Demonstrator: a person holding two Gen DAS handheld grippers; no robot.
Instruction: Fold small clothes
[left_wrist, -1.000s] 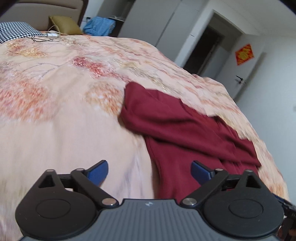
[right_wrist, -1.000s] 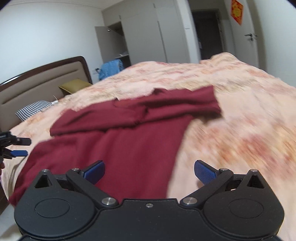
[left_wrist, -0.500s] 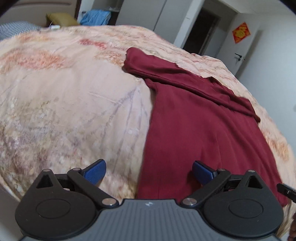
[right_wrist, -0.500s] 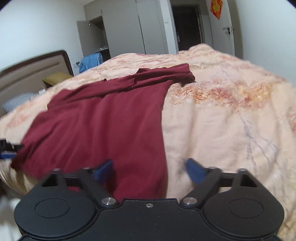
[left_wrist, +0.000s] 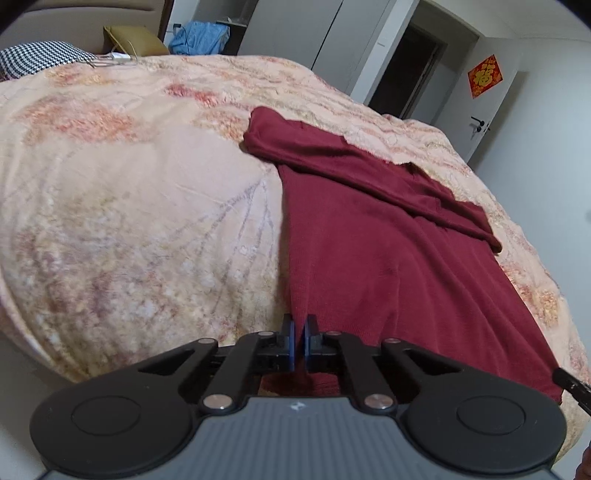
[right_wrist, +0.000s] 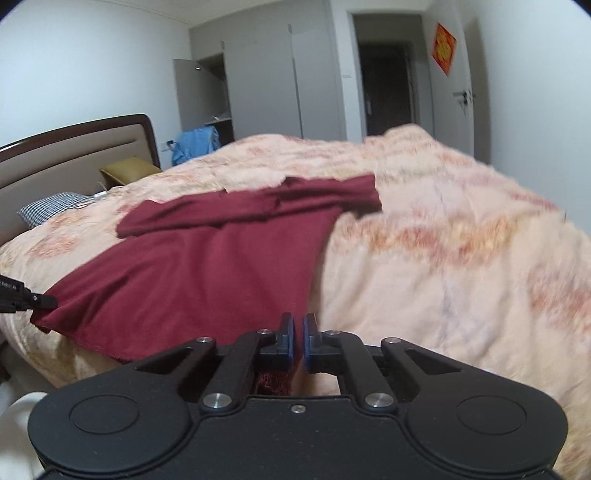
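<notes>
A dark red long-sleeved garment (left_wrist: 388, 240) lies flat on the peach floral bedcover (left_wrist: 129, 221), its sleeves folded across the far end. My left gripper (left_wrist: 299, 334) is closing tight on the near left corner of the hem, with red cloth pinched between the blue pads. In the right wrist view the same garment (right_wrist: 221, 266) spreads to the left. There my right gripper (right_wrist: 299, 334) is closing on the near right hem corner, and cloth shows under its jaws. Each view catches the other gripper's tip at the hem's edge.
The bed's near edge drops away just below both grippers. At the head end stand a brown headboard (right_wrist: 74, 147), a checked pillow (left_wrist: 40, 59) and an olive cushion (left_wrist: 133, 37). Blue cloth (left_wrist: 199, 37) hangs by grey wardrobes. A dark doorway (right_wrist: 384, 88) lies beyond.
Both grippers went from wide open to shut, and each now pinches a hem corner. Both drew back toward the near edge of the bed.
</notes>
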